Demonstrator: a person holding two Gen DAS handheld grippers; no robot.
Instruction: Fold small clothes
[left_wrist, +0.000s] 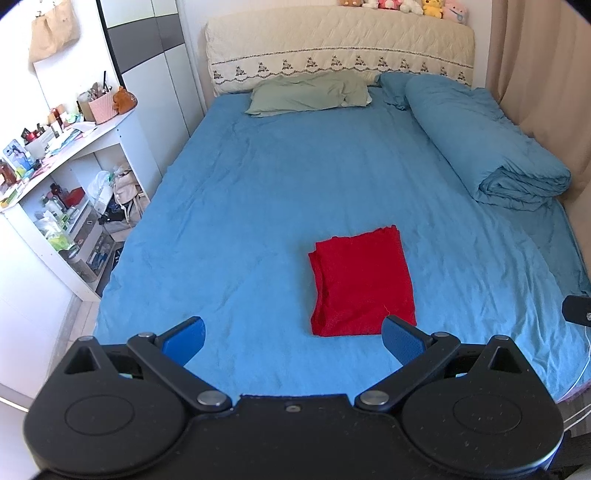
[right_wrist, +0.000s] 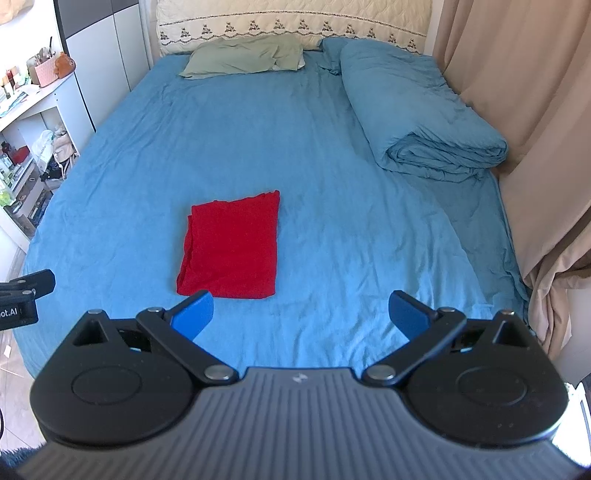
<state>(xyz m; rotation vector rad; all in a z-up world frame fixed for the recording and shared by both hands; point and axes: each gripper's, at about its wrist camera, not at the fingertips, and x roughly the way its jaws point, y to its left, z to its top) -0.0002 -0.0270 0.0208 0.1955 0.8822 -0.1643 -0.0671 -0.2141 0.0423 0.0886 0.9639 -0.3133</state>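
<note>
Left wrist view, left gripper (left_wrist: 293, 338) spread, above bed (left_wrist: 258, 192)

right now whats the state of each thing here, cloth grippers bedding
red cloth: folded into a rectangle, lying flat on the sheet, not held
left gripper: open, empty
right gripper: open, empty
blue duvet: rolled up along the curtain side
green pillow: lying flat, rumpled, at the headboard
</note>
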